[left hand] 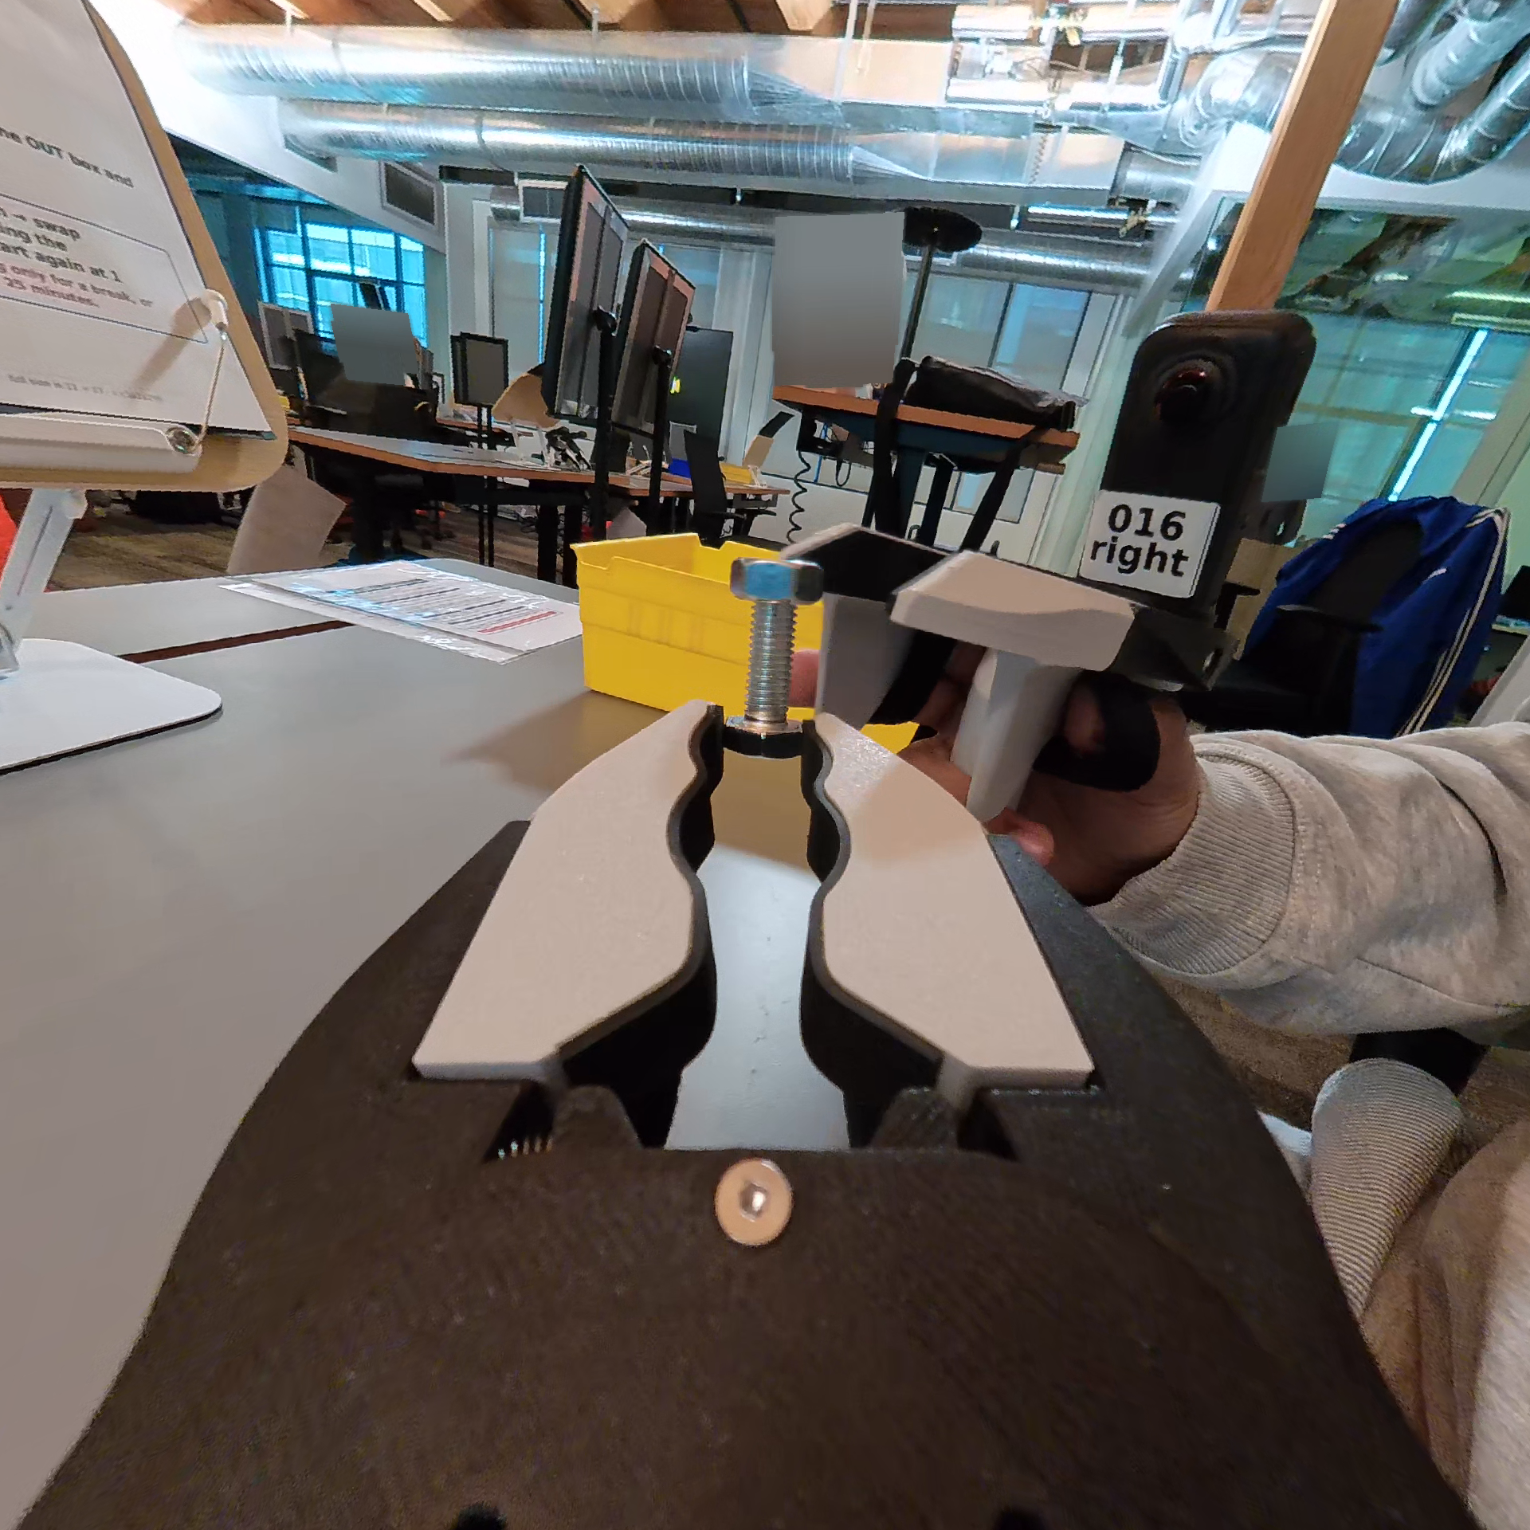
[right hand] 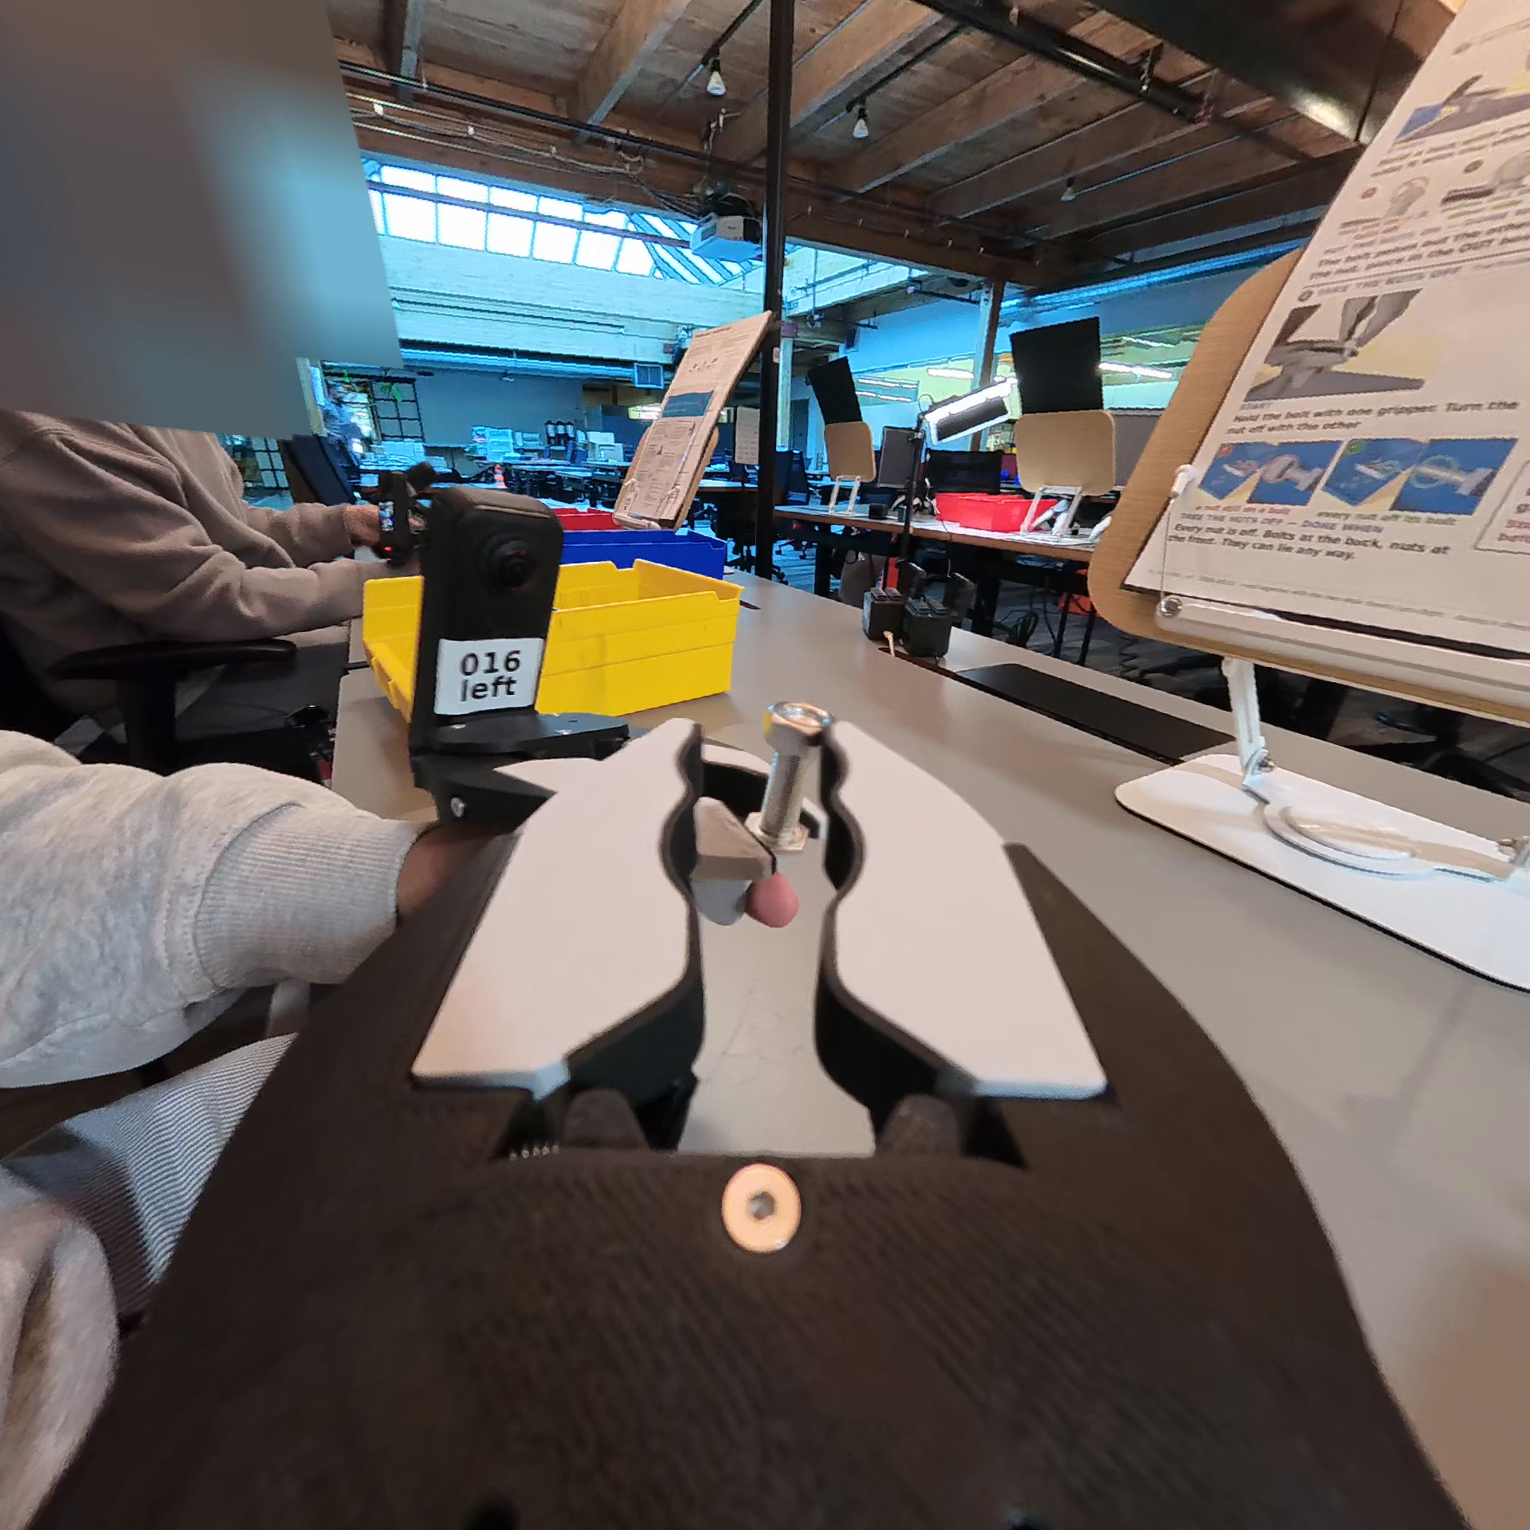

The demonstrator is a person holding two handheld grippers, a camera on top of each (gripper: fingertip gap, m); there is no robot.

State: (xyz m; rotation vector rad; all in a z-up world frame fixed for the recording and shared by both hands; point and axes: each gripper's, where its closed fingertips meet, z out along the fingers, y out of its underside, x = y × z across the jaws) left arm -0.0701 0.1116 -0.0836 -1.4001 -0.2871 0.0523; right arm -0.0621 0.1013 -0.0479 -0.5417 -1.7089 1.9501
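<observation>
A silver bolt (left hand: 768,646) stands upright, head up. The left gripper (left hand: 757,733) has its fingers clamped on the nut (left hand: 760,733) at its lower end. The right gripper (right hand: 766,786) surrounds the bolt's head, contact unclear. A yellow bin (left hand: 654,613) sits behind on the grey bench (left hand: 248,828).

An open-plan office-workshop: desks with monitors (left hand: 617,298), exposed ducts (left hand: 579,91), parts bins (right hand: 637,633), wooden ceiling beams (right hand: 629,50).
</observation>
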